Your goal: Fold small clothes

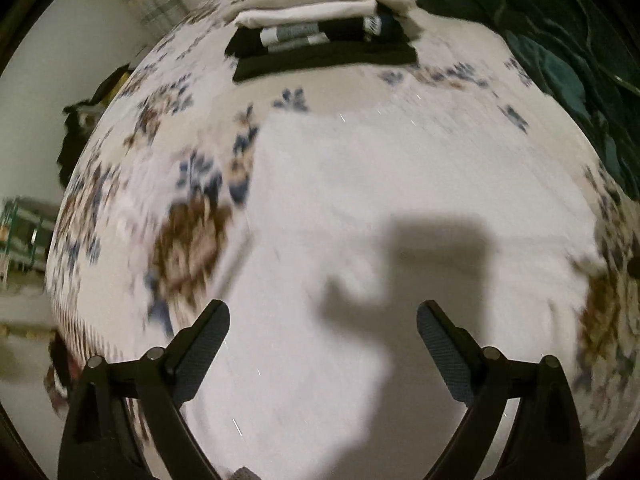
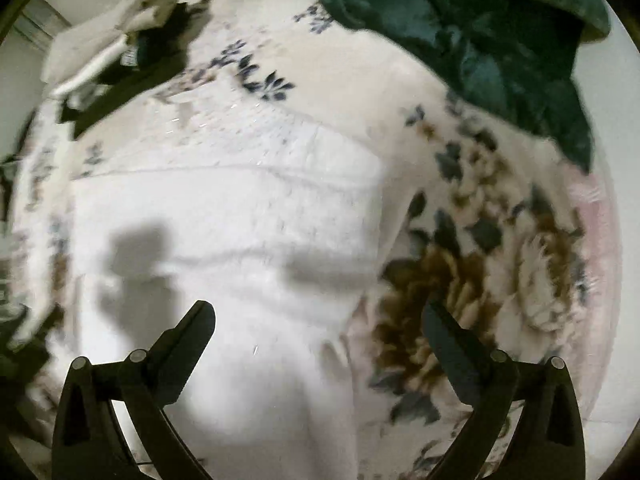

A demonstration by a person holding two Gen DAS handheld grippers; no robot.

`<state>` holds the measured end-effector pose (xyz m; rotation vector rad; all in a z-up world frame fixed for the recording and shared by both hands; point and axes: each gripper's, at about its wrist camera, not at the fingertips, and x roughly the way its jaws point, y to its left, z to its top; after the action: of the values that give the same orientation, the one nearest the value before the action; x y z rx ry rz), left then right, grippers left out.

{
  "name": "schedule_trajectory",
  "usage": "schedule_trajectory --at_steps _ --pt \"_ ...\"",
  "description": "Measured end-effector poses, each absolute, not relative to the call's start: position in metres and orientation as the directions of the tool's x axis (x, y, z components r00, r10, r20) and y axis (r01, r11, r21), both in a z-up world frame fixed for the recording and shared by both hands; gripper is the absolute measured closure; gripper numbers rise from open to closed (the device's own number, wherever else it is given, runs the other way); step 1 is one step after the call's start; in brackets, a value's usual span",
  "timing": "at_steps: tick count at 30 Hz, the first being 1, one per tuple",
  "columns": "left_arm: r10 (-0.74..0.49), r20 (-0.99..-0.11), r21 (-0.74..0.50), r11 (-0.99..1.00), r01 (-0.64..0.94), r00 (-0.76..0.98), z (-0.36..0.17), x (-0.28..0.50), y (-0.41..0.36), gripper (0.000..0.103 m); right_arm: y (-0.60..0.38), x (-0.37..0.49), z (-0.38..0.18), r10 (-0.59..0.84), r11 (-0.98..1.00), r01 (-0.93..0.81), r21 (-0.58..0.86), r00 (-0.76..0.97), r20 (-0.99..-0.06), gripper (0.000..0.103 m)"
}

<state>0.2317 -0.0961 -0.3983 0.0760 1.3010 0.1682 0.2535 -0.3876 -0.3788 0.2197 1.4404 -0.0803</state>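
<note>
White knit garment (image 1: 400, 208) lies spread flat on the floral bedspread (image 1: 192, 240), right below both of my tools; in the right wrist view the same white piece (image 2: 240, 220) shows 2 or 3 soft creases and its right edge running down past the brown flower print. My left gripper (image 1: 323, 332) is spread wide with nothing between the fingers, hovering over the cloth, not clearly touching. My right gripper (image 2: 318, 332) is likewise wide apart and empty, sitting over the garment's right edge. Folded stack (image 1: 320, 40) of dark and white pieces sits at the far end of the bed, well apart from the white one; green blanket (image 2: 460, 40) is bunched at the far right. Risks, my guess: both views are motion-blurred, so I may come down off the hem and pinch fuzzy bedspread along with the garment, dragging the cover up. White on pale bedspread makes the left edge hard to read, easy to grab only 1 layer or miss the corner. Grabbing at uneven points with the 2 tools would skew the fold line and leave the creases set in. Tool shadows fall on the cloth and hide some of the texture. A wide swing toward the far end could knock the finished stack.
</note>
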Motion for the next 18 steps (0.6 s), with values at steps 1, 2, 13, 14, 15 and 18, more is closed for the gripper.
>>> schedule_trajectory --at_steps 1,2,13,14,15,18 --pt "0.162 -0.957 0.143 0.985 -0.094 0.241 -0.398 0.216 -0.109 0.007 -0.399 0.248 -0.377 0.130 0.970 0.188 0.152 0.123 -0.984 0.000" --pt "0.153 -0.962 0.135 0.986 -0.096 0.225 -0.398 0.205 -0.119 0.007 -0.417 0.239 -0.376 0.201 0.957 0.192 0.218 0.105 -0.974 0.000" --pt "-0.065 -0.997 -0.069 0.995 0.070 -0.052 -0.497 0.087 -0.277 0.007 -0.593 0.211 -0.412 0.459 0.843 0.287 0.455 0.056 -0.887 0.063" --pt "-0.064 -0.996 -0.069 0.994 0.089 -0.055 -0.505 0.084 -0.285 0.007 -0.602 0.219 -0.422 0.483 0.826 0.299 0.478 0.063 -0.874 0.063" --pt "-0.060 -0.996 -0.066 0.992 0.103 -0.059 -0.513 0.082 -0.292 0.007 -0.608 0.227 -0.431 0.509 0.805 0.314 0.503 0.067 -0.858 0.063" --pt "-0.048 -0.997 -0.055 0.990 0.128 -0.058 -0.531 0.078 -0.305 0.007 -0.616 0.255 -0.466 0.582 0.740 0.375 0.558 0.058 -0.811 0.049"
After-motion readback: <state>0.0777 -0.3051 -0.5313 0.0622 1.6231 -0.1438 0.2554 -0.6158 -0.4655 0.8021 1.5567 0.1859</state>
